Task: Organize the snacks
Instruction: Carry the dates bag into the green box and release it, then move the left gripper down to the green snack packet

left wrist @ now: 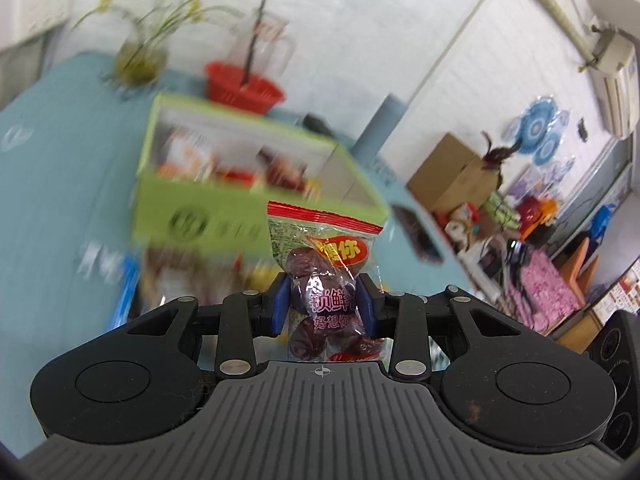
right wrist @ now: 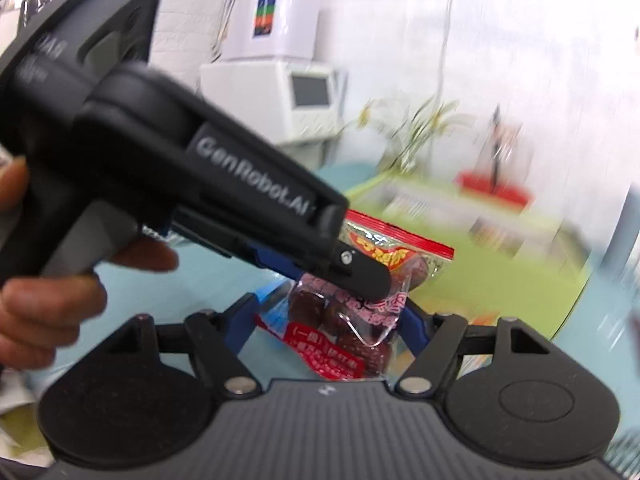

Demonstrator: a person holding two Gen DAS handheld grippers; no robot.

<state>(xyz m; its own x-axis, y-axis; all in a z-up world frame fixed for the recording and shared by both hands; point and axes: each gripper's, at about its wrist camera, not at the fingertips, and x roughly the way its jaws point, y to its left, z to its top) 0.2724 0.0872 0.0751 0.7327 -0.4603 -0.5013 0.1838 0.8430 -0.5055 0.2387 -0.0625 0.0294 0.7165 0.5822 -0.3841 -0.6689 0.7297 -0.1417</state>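
My left gripper (left wrist: 323,306) is shut on a clear packet of dark red dates (left wrist: 322,276) with a red top strip, held above the blue table. In the right wrist view the same packet (right wrist: 352,320) hangs from the left gripper (right wrist: 360,280), which reaches in from the upper left. My right gripper (right wrist: 330,328) is open, its blue fingers on either side of the packet's lower half without clamping it. A green box (left wrist: 256,184) with snacks inside stands just beyond the packet; it also shows in the right wrist view (right wrist: 500,264).
A red basket (left wrist: 244,86) and a potted plant (left wrist: 140,56) stand behind the box on the blue table (left wrist: 60,184). Loose snack packets (left wrist: 120,276) lie in front of the box. A person's hand (right wrist: 48,288) holds the left gripper's handle.
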